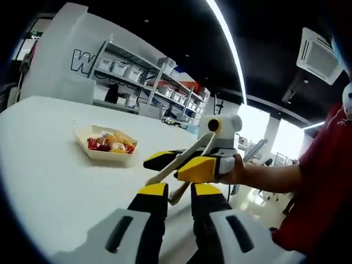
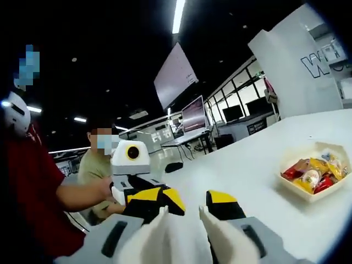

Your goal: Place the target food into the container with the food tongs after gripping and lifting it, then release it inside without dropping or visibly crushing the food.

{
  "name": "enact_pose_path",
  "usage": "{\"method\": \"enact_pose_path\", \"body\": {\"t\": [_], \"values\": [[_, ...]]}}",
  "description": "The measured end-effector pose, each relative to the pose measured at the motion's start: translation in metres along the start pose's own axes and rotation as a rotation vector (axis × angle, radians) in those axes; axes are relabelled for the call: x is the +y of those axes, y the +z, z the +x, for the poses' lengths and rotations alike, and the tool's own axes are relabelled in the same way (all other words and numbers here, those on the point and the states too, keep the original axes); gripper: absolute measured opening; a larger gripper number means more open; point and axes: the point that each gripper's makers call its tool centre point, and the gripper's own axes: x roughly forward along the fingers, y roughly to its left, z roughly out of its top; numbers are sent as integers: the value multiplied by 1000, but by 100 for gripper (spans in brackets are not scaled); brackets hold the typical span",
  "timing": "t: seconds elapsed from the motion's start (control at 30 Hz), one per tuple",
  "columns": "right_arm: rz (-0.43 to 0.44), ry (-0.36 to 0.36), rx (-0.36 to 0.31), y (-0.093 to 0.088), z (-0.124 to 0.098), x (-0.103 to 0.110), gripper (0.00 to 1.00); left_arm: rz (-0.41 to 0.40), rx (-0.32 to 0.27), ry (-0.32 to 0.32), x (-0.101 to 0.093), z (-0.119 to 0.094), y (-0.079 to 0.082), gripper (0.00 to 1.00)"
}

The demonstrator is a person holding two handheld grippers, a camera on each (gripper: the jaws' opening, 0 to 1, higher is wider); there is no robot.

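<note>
White table [image 1: 49, 165]; storage shelves [image 1: 143, 82] behind; ceiling light strip [image 1: 228, 44]; wall screens [image 2: 175, 74].

The left gripper [image 1: 177, 202] rises from the bottom of the left gripper view, its yellow-and-black jaws set a little apart with nothing between them. Just beyond their tips the right gripper [image 1: 184, 163] comes in from the right, held by a hand [image 1: 237, 171], its jaws closed on the pale food tongs [image 1: 184, 157], which slant down toward the left. Further ahead and left of the jaws, a shallow container [image 1: 93, 152] of wrapped food [image 1: 111, 143] sits on the white bench [image 1: 49, 176].
</note>
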Motion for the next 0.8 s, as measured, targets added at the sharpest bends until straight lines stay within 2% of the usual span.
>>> {"method": "enact_pose_path", "body": {"t": [0.13, 0.2, 0.27, 0.3, 0.33, 0.43, 0.63, 0.8], "values": [[0, 0, -4, 2, -2, -2, 27, 22, -13, -20, -2, 1, 3, 11], [4, 2, -4, 2, -2, -2, 30, 89, -4, -52, -5, 1, 2, 7], [12, -7, 13, -2, -5, -4, 32, 122, 9, -75, -8, 1, 0, 5], [8, -18, 25, -6, -7, -5, 34, 217, 59, -84, -9, 2, -8, 5], [16, -26, 26, -7, -9, -8, 35, 230, 66, -94, -11, 4, -9, 4], [45, -48, 4, -3, -16, -15, 36, 226, 73, -107, -11, 6, -9, 2], [41, -82, -5, -3, -24, -23, 37, 250, 112, -132, -9, 9, -13, 2], [51, -120, -6, -9, -37, -33, 39, 279, 152, -141, -5, 12, -19, 2]]}}
